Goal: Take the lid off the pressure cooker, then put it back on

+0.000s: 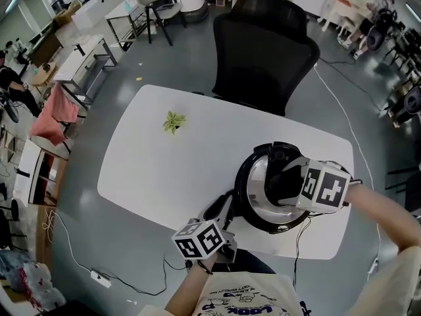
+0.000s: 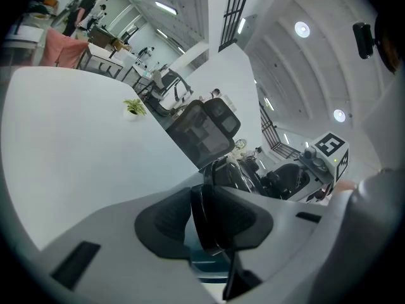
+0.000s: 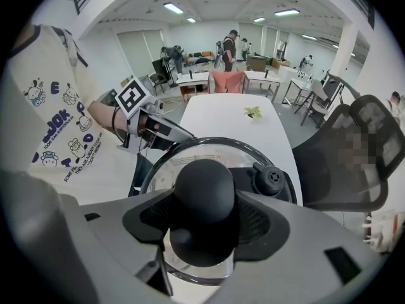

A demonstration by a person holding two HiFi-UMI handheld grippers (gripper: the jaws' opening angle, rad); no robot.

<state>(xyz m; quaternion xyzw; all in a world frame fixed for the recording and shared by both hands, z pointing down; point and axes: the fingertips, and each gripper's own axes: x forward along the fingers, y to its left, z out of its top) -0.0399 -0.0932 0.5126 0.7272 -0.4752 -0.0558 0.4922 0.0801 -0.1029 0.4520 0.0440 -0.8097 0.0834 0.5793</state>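
We steady the pressure cooker (image 1: 255, 193) at the worktop's (image 1: 191, 163) near right edge. The left gripper's (image 1: 222, 210) jaws pinch its black side handle (image 2: 204, 220), and the right gripper's (image 1: 284, 184) jaws point down, clamped on the lid's (image 3: 180, 163) round knob (image 3: 204, 194), with the lid seated on the pot.

White table (image 1: 177, 170); black chair (image 1: 263, 51); silver lid (image 1: 256, 186), black knob (image 3: 204, 192), black handle (image 2: 202, 214); green plant (image 1: 173, 121).

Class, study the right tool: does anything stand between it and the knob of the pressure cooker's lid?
Nothing visible does. The right tool is closed directly on the black knob of the lid, pads against its sides. The left tool grips the cooker's side handle.
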